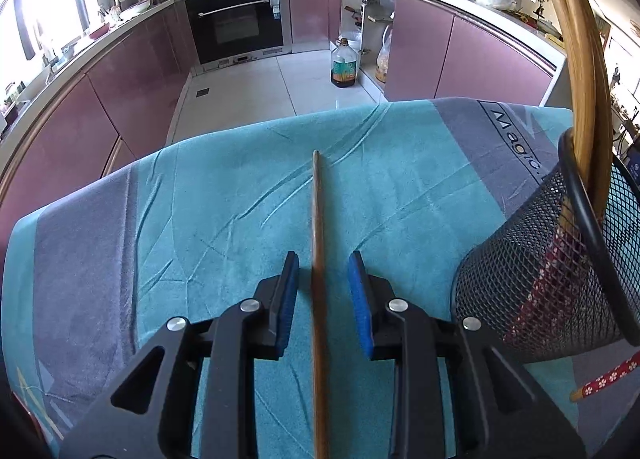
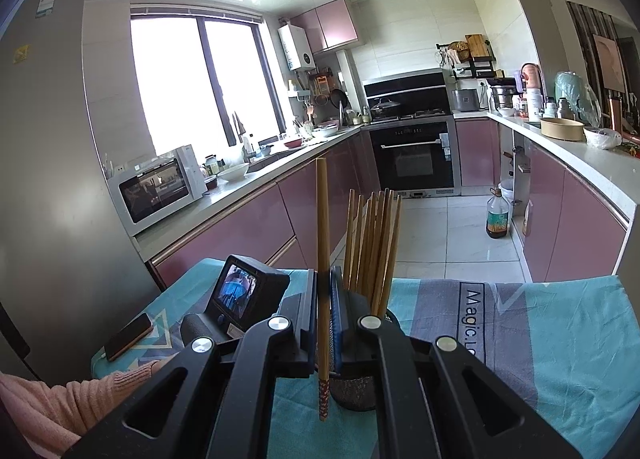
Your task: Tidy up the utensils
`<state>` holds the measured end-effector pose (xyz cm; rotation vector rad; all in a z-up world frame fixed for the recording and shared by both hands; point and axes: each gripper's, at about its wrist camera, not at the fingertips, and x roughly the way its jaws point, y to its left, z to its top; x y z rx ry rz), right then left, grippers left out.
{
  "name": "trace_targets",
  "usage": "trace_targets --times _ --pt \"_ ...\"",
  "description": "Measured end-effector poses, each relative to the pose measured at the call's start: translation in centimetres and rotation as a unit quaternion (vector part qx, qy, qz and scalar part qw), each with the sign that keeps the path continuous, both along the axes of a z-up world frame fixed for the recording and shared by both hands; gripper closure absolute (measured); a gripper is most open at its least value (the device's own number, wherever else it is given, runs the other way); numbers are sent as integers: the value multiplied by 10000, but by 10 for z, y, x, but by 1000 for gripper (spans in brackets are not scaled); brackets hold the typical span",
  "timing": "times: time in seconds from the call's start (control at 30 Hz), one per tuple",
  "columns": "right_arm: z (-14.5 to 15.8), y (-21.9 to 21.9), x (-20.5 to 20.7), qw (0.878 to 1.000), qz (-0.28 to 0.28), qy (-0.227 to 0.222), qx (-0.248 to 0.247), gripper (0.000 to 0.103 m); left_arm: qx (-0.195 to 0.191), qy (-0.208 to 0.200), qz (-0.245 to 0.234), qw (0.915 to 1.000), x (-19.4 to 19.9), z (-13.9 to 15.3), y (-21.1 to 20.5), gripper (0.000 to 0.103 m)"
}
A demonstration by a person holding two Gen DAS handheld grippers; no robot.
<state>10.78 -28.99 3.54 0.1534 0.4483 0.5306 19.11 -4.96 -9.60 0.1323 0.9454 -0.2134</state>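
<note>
Gripping one upright chopstick (image 2: 322,243), the right gripper (image 2: 323,299) is clenched; the left gripper (image 1: 323,279) is straddling a flat chopstick (image 1: 318,259), released.

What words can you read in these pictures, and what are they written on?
"Magic." on the grey band of the teal cloth; more letters follow, but the right gripper hides them.
The sticker on the fridge, the label on the oil bottle and the tags on the oven are too small to read.
</note>
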Motion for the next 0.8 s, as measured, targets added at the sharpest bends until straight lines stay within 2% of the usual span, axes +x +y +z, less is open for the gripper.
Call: trace_targets --times 0.07,0.13,0.2,0.23,0.33,0.5,0.8 --pt "-2 0 0 10000 1 32 -7 98 21 -9 -11 10000 4 0 -3 78" --pt "-4 0 1 10000 6 59 -1 98 21 -22 -21 10000 2 3 -9 84" --pt "-5 1 2 10000 10 75 -5 98 55 -42 -26 10000 4 4 -11 95" --pt "-5 1 2 10000 13 81 -6 98 85 -57 -31 9999 4 5 -12 95" --pt "-5 1 3 10000 15 88 -8 98 129 -89 -12 9999 1 6 -13 96" --pt "-5 0 3 10000 19 80 -7 98 -67 -95 92 9999 -6 14 -2 96" --pt "-5 1 2 10000 17 60 -16 98 -500 -482 127 9975 -42 52 20 96"
